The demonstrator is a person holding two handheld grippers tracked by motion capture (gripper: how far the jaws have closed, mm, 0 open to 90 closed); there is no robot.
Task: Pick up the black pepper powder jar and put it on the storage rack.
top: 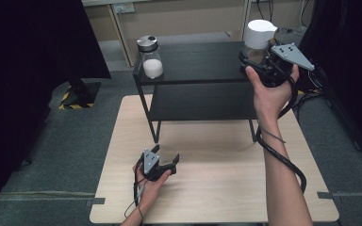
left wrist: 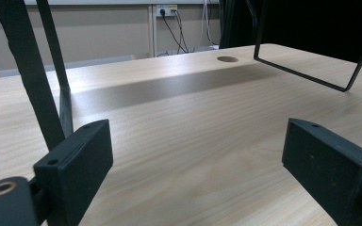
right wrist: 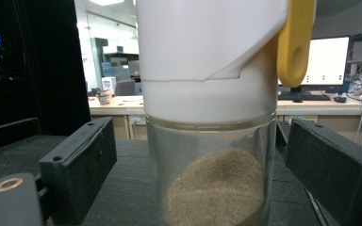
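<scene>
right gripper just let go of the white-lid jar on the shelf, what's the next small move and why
Probably draw the right gripper straight back: its jaws stand clear of the jar, which rests upright on the black shelf, so backing out level avoids knocking it.

Grey carpet floor [top: 75, 141], beige wall with socket [left wrist: 165, 10], distant office desks [right wrist: 118, 101], lit monitor [right wrist: 327, 59]

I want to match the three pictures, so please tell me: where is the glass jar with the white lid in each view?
High view: the white-lidded jar stands at the top right, on the black shelf's upper level, at the right gripper.
Left gripper view: the jar is not in this picture.
Right gripper view: the jar stands in the centre, between the open jaws, which do not touch it.
Shared landmark: the black shelf; its wire leg stands on the table.
</scene>
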